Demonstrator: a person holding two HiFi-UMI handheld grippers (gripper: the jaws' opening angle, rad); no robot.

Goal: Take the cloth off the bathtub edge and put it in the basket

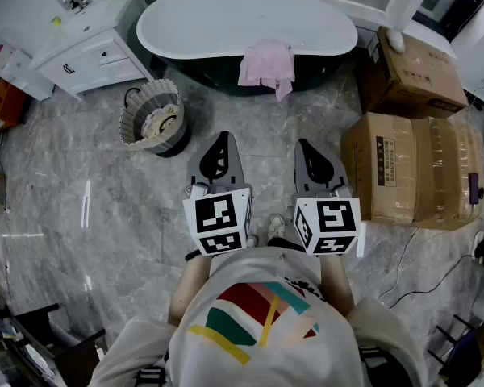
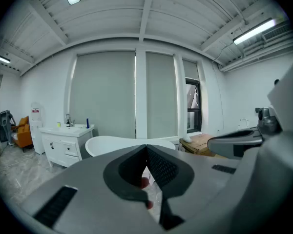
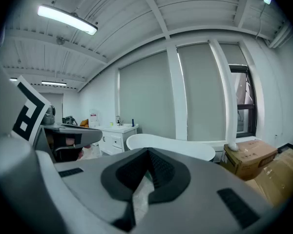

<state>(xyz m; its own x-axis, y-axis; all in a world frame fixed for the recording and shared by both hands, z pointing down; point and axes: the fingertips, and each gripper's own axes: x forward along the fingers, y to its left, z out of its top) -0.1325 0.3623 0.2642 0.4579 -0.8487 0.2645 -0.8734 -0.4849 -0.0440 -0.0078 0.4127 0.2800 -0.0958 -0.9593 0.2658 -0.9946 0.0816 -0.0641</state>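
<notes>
At ten o'clock in the head view a white vanity cabinet stands against the wall. Below it, at about eleven o'clock from the person, the grey ribbed basket sits on the marbled floor, just off the left end of the bathtub. Something pale lies inside the basket, but what it is cannot be made out.

The left claw is held out in front of the person's chest, over bare floor, with the basket at ten o'clock from it. In the left gripper view the left claw is clenched, its jaws meeting at the tip with nothing gripped between them, and the bathtub is seen ahead.

The pink cloth hangs over the near edge of the bathtub at twelve o'clock, well apart from both claws and from the basket.

The right claw is held beside the left one, with the cloth at eleven o'clock from it. In the right gripper view the right claw is also clenched on nothing, and the bathtub lies beyond it.

At three o'clock from the right claw, cardboard boxes stand on the floor.
</notes>
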